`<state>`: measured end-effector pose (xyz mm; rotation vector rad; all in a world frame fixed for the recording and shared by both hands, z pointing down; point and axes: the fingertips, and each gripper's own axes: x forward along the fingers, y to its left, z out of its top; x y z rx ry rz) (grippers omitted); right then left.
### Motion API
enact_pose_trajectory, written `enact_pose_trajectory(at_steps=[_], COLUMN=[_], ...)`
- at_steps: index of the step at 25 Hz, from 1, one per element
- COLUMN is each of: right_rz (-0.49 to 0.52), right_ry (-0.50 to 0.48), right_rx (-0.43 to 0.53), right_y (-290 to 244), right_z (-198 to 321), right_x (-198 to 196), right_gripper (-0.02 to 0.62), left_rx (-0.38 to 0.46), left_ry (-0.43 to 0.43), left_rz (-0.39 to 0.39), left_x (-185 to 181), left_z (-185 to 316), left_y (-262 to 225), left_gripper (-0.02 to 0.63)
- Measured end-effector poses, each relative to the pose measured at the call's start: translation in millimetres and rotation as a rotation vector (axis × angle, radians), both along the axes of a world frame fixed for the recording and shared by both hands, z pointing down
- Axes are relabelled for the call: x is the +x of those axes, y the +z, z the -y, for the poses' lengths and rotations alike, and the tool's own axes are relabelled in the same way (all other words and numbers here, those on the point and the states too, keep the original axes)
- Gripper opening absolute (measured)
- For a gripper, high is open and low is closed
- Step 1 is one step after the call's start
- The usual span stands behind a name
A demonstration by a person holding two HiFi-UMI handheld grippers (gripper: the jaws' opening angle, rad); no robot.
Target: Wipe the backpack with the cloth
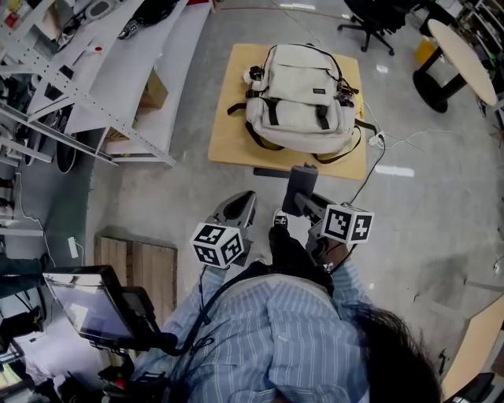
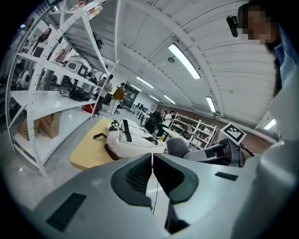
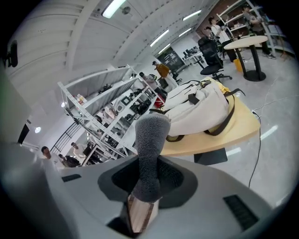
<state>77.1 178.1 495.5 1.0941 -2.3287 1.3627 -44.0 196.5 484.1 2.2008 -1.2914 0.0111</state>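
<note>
We carry the cloth [image 3: 150, 149] clamped in our right gripper [image 3: 148, 181], left gripper [image 2: 152, 173] pinched together empty, with the backpack [image 1: 301, 98] far ahead on a board [image 1: 224, 135], so next we likely reach forward to wipe.

A low yellow worktop [image 1: 224, 134] sat on the grey floor [image 1: 441, 212], with a dark flat mat [image 1: 272, 171] at its near edge. Left of it ran a white shelving rack [image 1: 118, 71] with a cardboard box [image 1: 153, 88] on a low shelf. Beyond stood 1 black office chair [image 1: 372, 22] and, to its right, a round-topped table [image 1: 465, 51] on a black base. A white cable [image 1: 417, 138] trailed over the floor by the worktop's right side. A wooden pallet [image 1: 142, 271] lay at the near left, beside a tilted screen [image 1: 83, 303]. Several people [image 2: 119, 94] stood far off under long ceiling lights [image 2: 187, 60]
</note>
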Motion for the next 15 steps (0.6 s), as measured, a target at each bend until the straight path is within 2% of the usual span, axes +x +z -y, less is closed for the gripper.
enact_pose_trajectory(at_steps=[7,15], right_rz=[-0.032,-0.083], right_ry=[-0.162,-0.315], right_rx=[-0.007,-0.020], right_y=[17.9,50.5], right_z=[86.4,127.2], right_x=[-20.0,-74.2], right_gripper=[0.101,0.101], left_rx=[0.038,-0.014], left_ry=[-0.055,-0.139], left_rz=[0.012,0.041], left_x=[4.1,-27.1], left_z=[89.5,123.8], left_y=[-10.2,-3.0], left_gripper=[0.014,0.014])
